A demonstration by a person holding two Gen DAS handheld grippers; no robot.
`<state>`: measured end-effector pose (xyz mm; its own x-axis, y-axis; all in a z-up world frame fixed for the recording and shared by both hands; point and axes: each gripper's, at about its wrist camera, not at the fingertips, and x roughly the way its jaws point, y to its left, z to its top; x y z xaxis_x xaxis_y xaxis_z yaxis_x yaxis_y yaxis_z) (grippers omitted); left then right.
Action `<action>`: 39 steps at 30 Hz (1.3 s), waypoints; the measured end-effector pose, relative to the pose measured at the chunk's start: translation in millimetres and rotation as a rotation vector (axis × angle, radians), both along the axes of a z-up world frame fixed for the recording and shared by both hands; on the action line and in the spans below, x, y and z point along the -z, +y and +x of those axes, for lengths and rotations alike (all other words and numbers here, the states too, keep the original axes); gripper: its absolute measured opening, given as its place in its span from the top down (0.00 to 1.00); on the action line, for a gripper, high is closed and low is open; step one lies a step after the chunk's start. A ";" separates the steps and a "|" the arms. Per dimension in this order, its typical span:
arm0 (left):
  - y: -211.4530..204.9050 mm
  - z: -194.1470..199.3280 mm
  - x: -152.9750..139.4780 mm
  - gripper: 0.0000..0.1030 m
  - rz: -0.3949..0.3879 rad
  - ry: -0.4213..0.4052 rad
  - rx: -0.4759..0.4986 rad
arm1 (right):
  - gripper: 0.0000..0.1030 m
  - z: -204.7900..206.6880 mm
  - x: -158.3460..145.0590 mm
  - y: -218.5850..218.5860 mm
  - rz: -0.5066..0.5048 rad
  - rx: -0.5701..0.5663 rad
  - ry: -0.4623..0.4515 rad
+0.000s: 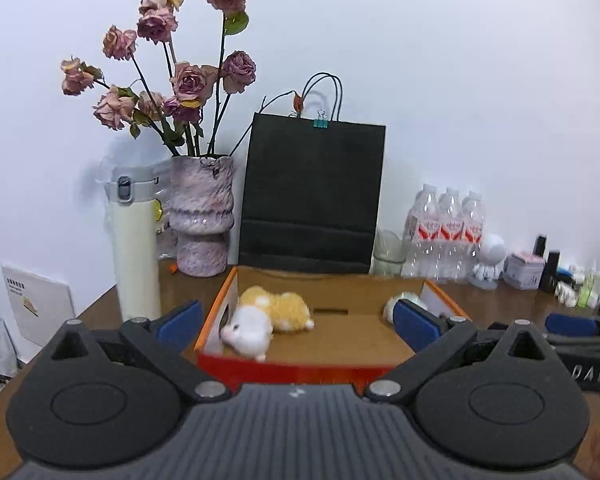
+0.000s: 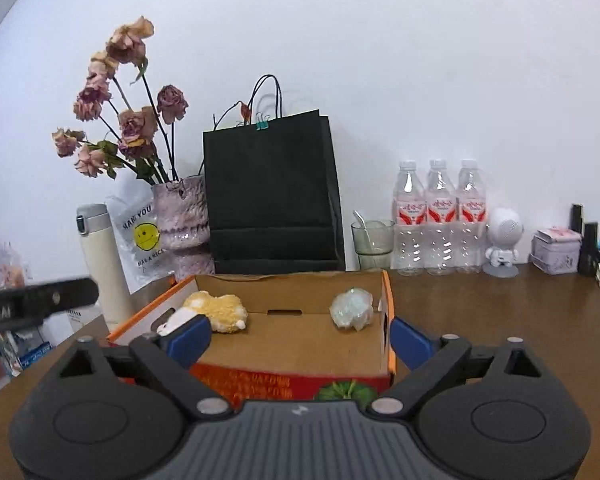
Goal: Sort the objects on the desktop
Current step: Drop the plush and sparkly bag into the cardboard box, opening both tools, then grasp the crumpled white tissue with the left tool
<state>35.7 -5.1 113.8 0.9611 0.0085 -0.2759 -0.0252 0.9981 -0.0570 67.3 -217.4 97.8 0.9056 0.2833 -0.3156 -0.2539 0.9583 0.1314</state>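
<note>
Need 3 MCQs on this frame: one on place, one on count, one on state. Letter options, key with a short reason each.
1. Where does the yellow plush lie?
A. inside the cardboard box
B. on the black bag
C. beside the bottles

2. How many water bottles stand by the wall?
A. one
B. three
C. five

3. How do the left gripper and the right gripper stand?
A. both open, holding nothing
B. left shut on a plush
C. right shut on a bottle

Key:
1 A: the plush rests on the box floor near its left wall.
2 B: three capped bottles stand side by side, red labels showing.
3 A: each wrist view shows blue pads wide apart with nothing between.
</note>
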 end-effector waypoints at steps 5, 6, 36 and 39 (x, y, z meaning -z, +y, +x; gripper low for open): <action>-5.7 -25.9 24.0 0.00 0.043 0.063 -0.013 | 0.03 -18.7 25.7 1.1 -0.022 -0.029 0.057; -7.4 -29.9 28.0 0.00 0.049 0.079 -0.012 | 0.03 -21.9 30.2 1.4 -0.021 -0.041 0.068; 8.1 -68.5 93.8 0.00 0.058 0.280 -0.069 | 0.00 -80.9 72.8 24.9 -0.137 -0.102 0.230; 6.3 -66.9 94.6 0.00 0.060 0.287 -0.068 | 0.00 -84.8 73.3 25.0 -0.149 -0.106 0.230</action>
